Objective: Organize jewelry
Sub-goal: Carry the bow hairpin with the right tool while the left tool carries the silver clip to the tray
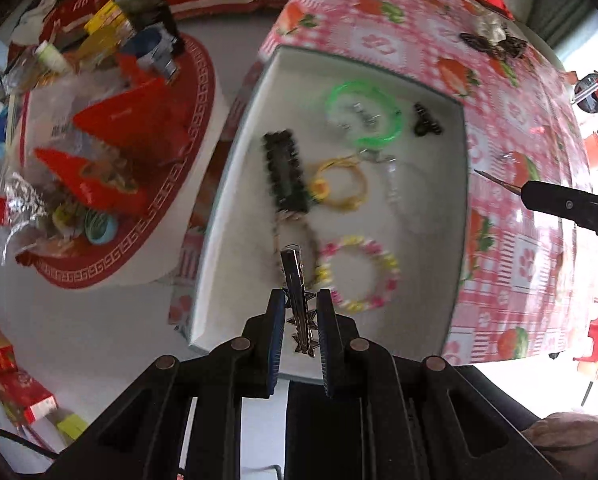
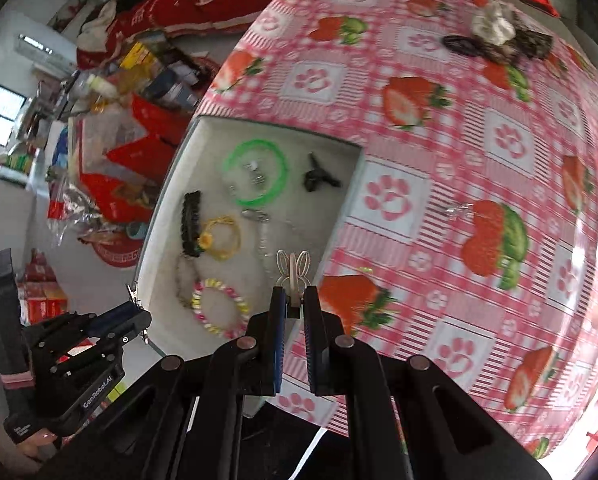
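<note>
1. While both claws hang over the white tray (image 1: 235,184), each is already loaded. Your left claw (image 1: 301,308) is clamped on a silver star hair clip (image 1: 299,292). Your right claw (image 2: 295,300) is clamped on a pale bunny-ear clip (image 2: 293,270).
2. Key relation: the tray lies straight ahead of and below both claws. The star clip's long axis runs out along the left claw's pointing line, over the tray's near end, just beside the pink-and-yellow bead bracelet (image 1: 359,274).
3. The bunny clip hangs over the tray's right-hand wall, part over the desk (image 2: 479,152). My read: your left hand is the better placed for a drop; the right needs to shift toward the tray middle.
4. Already in the tray:
   - green bangle (image 1: 363,116)
   - small black claw clip (image 1: 427,120)
   - black comb clip (image 1: 285,172)
   - yellow bracelet (image 1: 339,190)
   - some clear or chain pieces, too blurred to name
5. Free floor looks to sit at the tray's near corner and right side.
6. Surface: pink strawberry-and-paw check cloth, glossy. More hair pieces (image 2: 499,36) wait at its far edge, well apart from the tray.
7. Room: cluttered floor to the left, with a red round mat (image 1: 171,184), red packets and boxes.
</note>
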Action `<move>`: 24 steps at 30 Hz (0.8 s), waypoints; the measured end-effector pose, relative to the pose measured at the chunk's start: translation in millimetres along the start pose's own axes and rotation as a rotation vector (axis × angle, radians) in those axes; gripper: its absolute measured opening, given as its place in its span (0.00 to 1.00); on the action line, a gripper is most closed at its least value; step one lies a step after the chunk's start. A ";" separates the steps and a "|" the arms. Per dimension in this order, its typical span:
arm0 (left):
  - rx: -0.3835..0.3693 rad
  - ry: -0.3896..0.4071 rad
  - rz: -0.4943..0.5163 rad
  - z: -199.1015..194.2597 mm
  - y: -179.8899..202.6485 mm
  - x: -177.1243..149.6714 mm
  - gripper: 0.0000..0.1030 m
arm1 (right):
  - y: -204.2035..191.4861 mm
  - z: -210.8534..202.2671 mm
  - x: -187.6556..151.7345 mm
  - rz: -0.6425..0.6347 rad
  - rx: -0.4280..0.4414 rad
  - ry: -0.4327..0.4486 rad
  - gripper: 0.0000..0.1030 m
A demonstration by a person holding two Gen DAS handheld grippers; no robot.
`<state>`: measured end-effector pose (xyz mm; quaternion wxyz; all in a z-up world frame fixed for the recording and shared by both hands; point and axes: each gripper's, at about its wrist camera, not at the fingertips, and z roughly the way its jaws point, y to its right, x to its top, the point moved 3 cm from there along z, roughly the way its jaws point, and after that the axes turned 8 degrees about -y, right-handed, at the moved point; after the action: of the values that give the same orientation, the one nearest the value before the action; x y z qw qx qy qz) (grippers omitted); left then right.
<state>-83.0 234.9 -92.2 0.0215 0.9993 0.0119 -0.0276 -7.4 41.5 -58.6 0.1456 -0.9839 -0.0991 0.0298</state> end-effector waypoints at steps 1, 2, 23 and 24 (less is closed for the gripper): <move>0.000 -0.005 -0.001 2.8 -3.3 -1.2 0.21 | -4.5 3.8 1.0 -0.007 0.001 -0.007 0.09; -0.001 -0.010 -0.001 5.7 -5.7 -2.0 0.21 | -8.8 7.8 1.7 -0.013 0.001 -0.014 0.09; 0.010 -0.084 0.017 60.4 -14.3 0.0 0.21 | -39.6 88.4 2.8 -0.034 -0.049 -0.140 0.09; 0.015 -0.084 0.021 61.4 -13.8 -0.6 0.21 | -39.1 91.2 2.7 -0.033 -0.052 -0.146 0.09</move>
<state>-87.4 246.1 -154.0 0.0150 0.9975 0.0000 -0.0696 -20.1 104.3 -134.4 0.1128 -0.9808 -0.1267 0.0967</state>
